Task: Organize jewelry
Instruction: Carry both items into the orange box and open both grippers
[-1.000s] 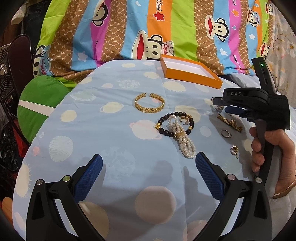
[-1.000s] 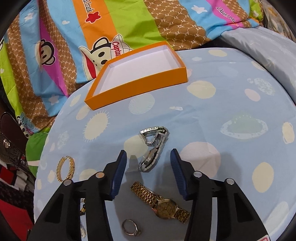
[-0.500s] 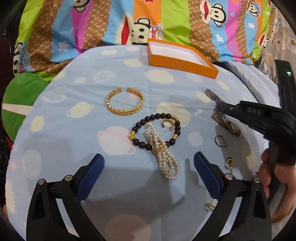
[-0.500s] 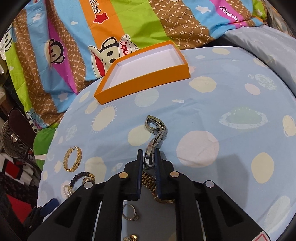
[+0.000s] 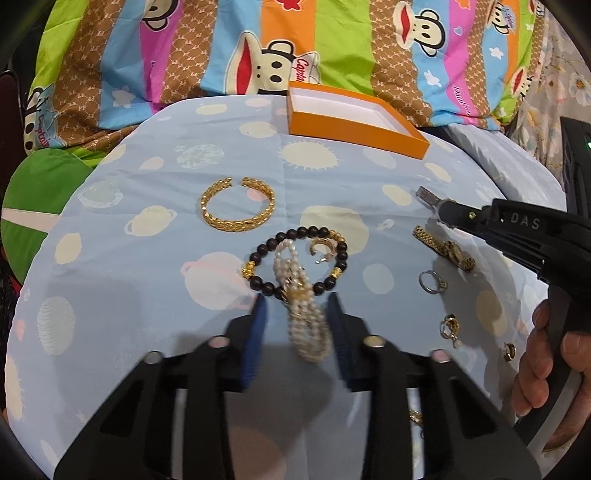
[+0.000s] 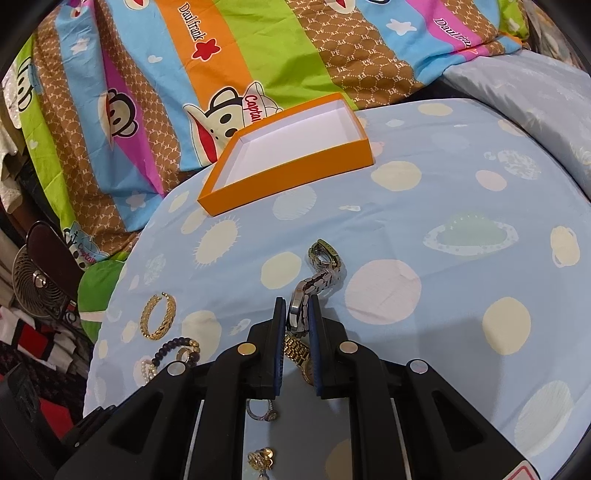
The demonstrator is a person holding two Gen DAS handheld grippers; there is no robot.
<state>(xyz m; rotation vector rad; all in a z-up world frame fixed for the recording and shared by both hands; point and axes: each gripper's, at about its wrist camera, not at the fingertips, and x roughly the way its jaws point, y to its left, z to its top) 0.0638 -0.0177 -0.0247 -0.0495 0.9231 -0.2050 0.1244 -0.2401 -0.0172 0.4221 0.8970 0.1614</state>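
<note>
Both claws are closing since the earlier frames: right claw (image 6: pixel 299 317) gripping the silver watch (image 6: pixel 325 264), left claw (image 5: pixel 295 314) narrowing, not yet pinching the pearl bracelet (image 5: pixel 304 317); next, carrying to the orange box (image 6: pixel 291 168).

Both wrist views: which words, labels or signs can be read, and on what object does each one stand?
"DAS": on the black right gripper.
"Daulfrank": on the orange stripe of the striped cartoon-monkey blanket.
"Capta…", cut off: on the monkey's white hat on the same blanket.
"PF": repeated on its brown stripes.
Script on its pink stripe: too blurred.
</note>
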